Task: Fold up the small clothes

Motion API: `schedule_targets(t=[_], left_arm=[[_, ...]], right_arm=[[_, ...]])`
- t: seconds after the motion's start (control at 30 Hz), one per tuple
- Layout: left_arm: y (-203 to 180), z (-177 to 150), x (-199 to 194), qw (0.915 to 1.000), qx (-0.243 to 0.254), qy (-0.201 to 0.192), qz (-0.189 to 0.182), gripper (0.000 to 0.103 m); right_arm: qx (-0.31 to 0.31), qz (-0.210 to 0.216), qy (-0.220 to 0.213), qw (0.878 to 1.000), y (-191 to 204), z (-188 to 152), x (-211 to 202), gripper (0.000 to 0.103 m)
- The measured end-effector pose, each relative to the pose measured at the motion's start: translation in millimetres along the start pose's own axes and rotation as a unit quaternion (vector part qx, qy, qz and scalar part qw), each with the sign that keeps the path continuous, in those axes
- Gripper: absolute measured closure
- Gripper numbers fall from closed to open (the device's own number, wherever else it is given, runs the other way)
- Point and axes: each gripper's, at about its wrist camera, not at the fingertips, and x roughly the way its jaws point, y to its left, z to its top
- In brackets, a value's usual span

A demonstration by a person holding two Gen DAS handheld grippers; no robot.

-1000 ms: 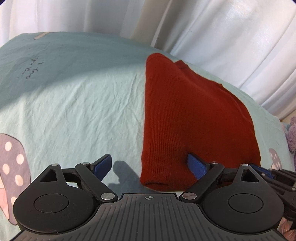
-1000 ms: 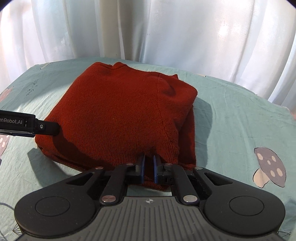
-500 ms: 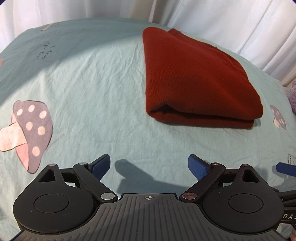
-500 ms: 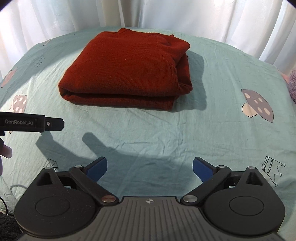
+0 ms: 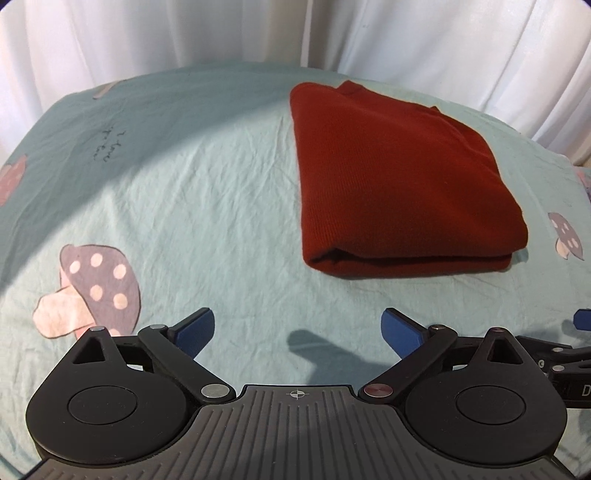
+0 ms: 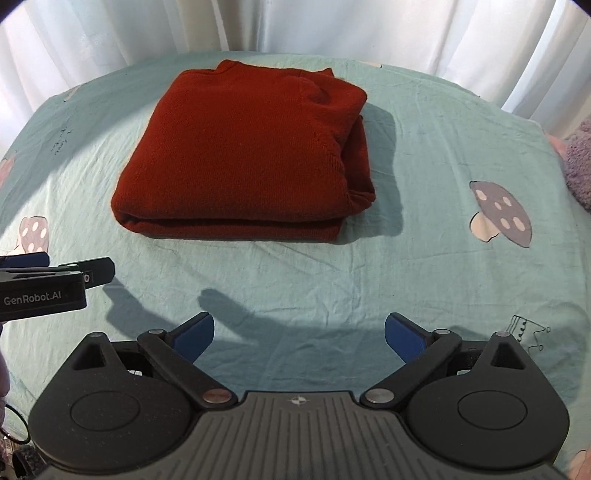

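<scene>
A: Red knit sweater point(image 6: 240, 155) first; folded into a thick rectangular bundle, lying flat on the pale green sheet point(image 6: 332, 288), toward the far half of it; layered edge faces the cameras, a looser lumpy fold on its right end in the right wrist view; neck edge pokes up at the far side.

B: Anything touching it?

A: Nothing; both tools well clear on the near side. Left gripper point(image 5: 297, 328): blue fingertips point(image 5: 194, 328) spread wide and the jaws opening further at this moment; only bare sheet between them; holds nothing. Right gripper point(image 6: 299, 332): jaws standing wide apart, blue pads point(image 6: 402, 336) empty, sheet and shadow beneath.

B: Where do the two sit against each other?

A: Side by side; the left gripper's black body shows at the left edge of the right wrist view, lettering on its side; a blue tip of the right one shows at the right edge of the left view. Sweater lies ahead of the right gripper, ahead and right of the left.

B: Surroundings?

A: Sheet creased, printed with spotted mushrooms point(image 5: 92, 288), one near the left gripper, another point(image 6: 502, 214) right of the sweater; small dark script point(image 5: 107, 146) on the far left; a small line drawing point(image 6: 528, 328) by the right gripper; white curtains point(image 6: 295, 26) behind; a fuzzy purple thing point(image 6: 578, 162) at the far right edge, too cropped to tell.
</scene>
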Motion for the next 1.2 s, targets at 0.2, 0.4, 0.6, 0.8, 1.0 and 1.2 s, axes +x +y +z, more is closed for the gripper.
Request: schedule_targets(t=[0.2, 0.4, 0.6, 0.8, 1.0, 1.2], left_arm=[[-2.9, 7.0, 4.1, 0.9997, -0.002, 0.01, 0.024, 0.003], [-2.8, 5.2, 9.0, 0.9994, -0.006, 0.023, 0.025, 0.003], [-2.4, 6.5, 9.9, 0.9994, -0.008, 0.026, 0.024, 0.003], [-2.9, 6.8, 11.2, 0.9993, -0.005, 0.032, 0.021, 0.003], [-4.2, 6.5, 11.8, 0.9991, 0.002, 0.035, 0.022, 0.003], [-3.7, 6.8, 11.7, 0.9992, 0.003, 0.035, 0.02, 0.003]], right_arm=[[0.005, -0.048, 0.018, 0.999, 0.9, 7.6, 3.5, 0.004], [-0.004, -0.038, 0.027, 0.999, 5.3, 8.7, 3.9, 0.004], [0.002, -0.033, 0.036, 0.999, 4.4, 9.5, 6.2, 0.004], [0.001, -0.039, 0.036, 0.999, 3.6, 9.7, 7.2, 0.004], [0.005, -0.041, 0.039, 0.998, 2.1, 11.6, 7.5, 0.004], [0.006, -0.04, 0.036, 0.999, 1.9, 13.7, 5.8, 0.004]])
